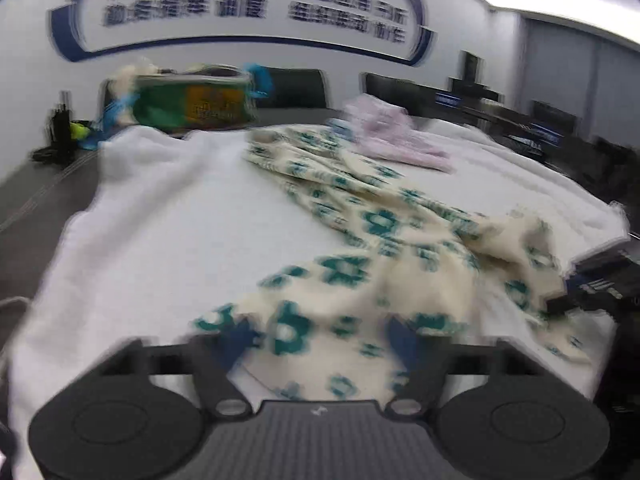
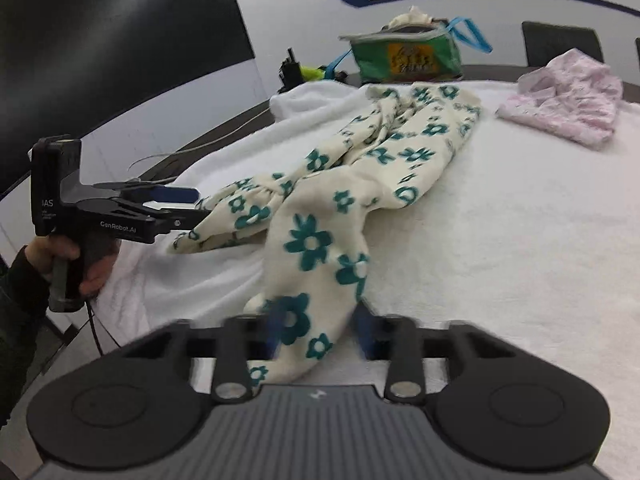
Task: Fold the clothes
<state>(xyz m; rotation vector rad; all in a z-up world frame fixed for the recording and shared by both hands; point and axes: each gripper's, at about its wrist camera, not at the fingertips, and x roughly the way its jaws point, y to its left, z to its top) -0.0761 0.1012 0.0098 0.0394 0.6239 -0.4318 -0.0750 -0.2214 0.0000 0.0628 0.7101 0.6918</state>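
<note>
A cream garment with teal flowers [image 1: 360, 248] lies crumpled across the white towel-covered table [image 1: 160, 220]. It also shows in the right wrist view [image 2: 360, 184]. My left gripper [image 1: 320, 336] has its jaws apart around the garment's near edge; in the right wrist view [image 2: 196, 204] its fingers stand spread at the cloth's left corner. My right gripper [image 2: 320, 328] has cloth between its blue-padded fingers, which stand apart, and the cloth hangs raised there. The right gripper's body shows at the right edge of the left wrist view [image 1: 600, 284].
A folded pink garment [image 2: 568, 100] lies at the back right of the table. A green bag with blue straps [image 2: 404, 56] stands at the far edge, with black gear [image 2: 290, 70] beside it. Dark chairs [image 1: 296, 88] and desks stand behind.
</note>
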